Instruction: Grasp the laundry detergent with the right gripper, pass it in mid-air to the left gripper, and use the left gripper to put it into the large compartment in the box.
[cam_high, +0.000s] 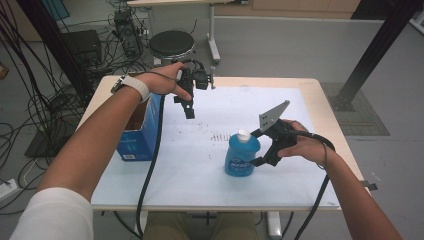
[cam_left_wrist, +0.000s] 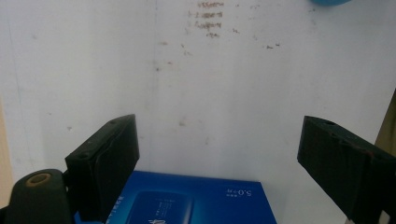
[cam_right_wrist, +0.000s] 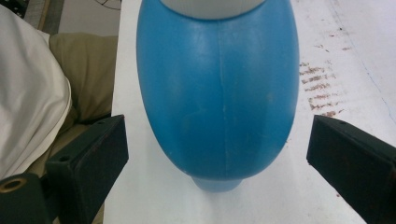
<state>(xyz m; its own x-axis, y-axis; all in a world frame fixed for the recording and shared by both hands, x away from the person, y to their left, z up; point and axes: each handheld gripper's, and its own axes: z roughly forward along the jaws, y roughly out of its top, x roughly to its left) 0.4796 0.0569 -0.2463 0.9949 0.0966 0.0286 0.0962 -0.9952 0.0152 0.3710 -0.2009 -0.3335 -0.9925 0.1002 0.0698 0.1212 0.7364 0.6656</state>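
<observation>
At a white-topped table (cam_high: 200, 180), two handheld grippers are being worked from the near side. The left forearm is being stretched forward over the table's left part, wrist bent, so that the left gripper (cam_high: 189, 107) is being hung jaws-down above the sheet, just beside the open blue carton (cam_high: 142, 132). Its jaws are being held wide apart with nothing between them. The right hand is being kept low near the right edge, with the right gripper (cam_high: 260, 147) levelled at the blue bottle (cam_high: 242, 155), which is standing upright near the middle of the table. Its jaws are being held spread on either side of the bottle, clear of its sides. Bare sheet is being left open between bottle and carton.
</observation>
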